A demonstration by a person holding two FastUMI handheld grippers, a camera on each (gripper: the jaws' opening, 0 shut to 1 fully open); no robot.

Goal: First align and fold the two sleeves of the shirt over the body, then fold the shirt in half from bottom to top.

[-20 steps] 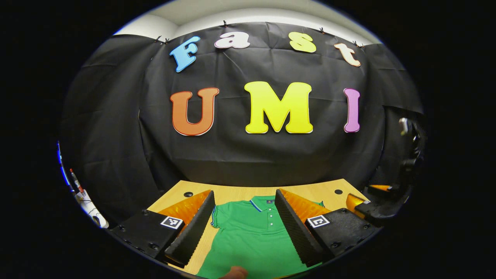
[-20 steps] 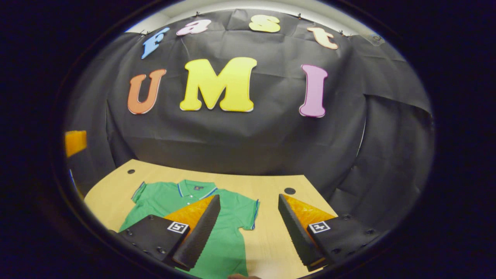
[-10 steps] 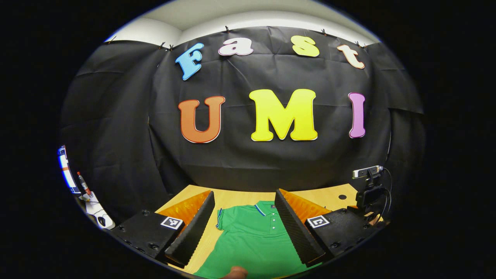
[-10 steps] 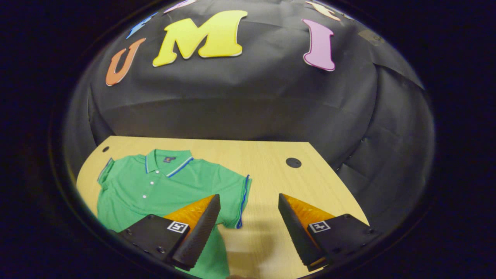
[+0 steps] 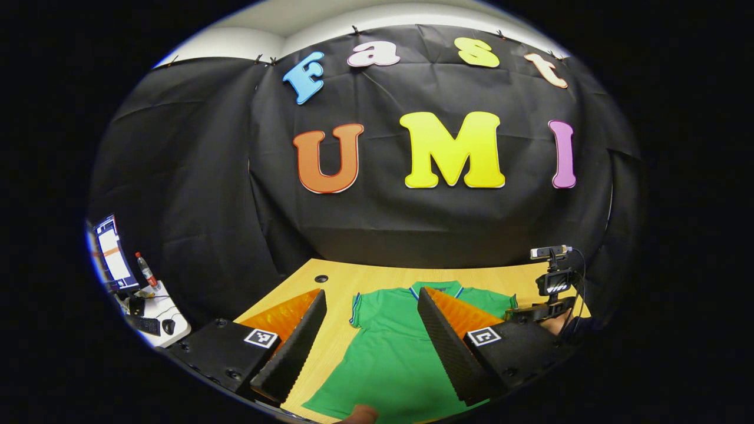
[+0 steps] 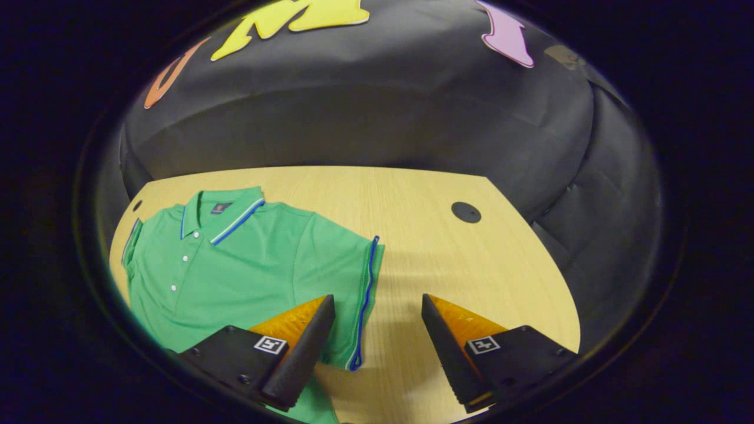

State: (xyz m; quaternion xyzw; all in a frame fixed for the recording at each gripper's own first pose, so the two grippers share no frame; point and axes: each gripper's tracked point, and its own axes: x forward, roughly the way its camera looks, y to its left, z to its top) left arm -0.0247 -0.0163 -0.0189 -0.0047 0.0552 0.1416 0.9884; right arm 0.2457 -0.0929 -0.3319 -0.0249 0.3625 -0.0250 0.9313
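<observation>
A green polo shirt (image 6: 235,265) lies flat and face up on the wooden table (image 6: 447,265), collar toward the booth wall. Its blue-trimmed sleeve (image 6: 359,288) spreads out to the side. My right gripper (image 6: 377,297) is open just above that sleeve's hem, which sits close to one finger. In the left gripper view the shirt (image 5: 400,353) runs between the fingers of my open left gripper (image 5: 371,291), which hovers over the shirt's other side with nothing held. The right gripper's body with its camera mount (image 5: 554,282) stands beyond the shirt's far sleeve.
A dark cable hole (image 6: 466,212) marks the table's back corner, and another (image 5: 321,278) shows in the left gripper view. A side desk with a monitor (image 5: 112,259) and a bottle (image 5: 146,270) stands off to the left. The black cloth wall closes the back.
My right gripper has tipped down and come in over the shirt's sleeve. The left gripper has swung left, so the shirt now sits more to its right.
</observation>
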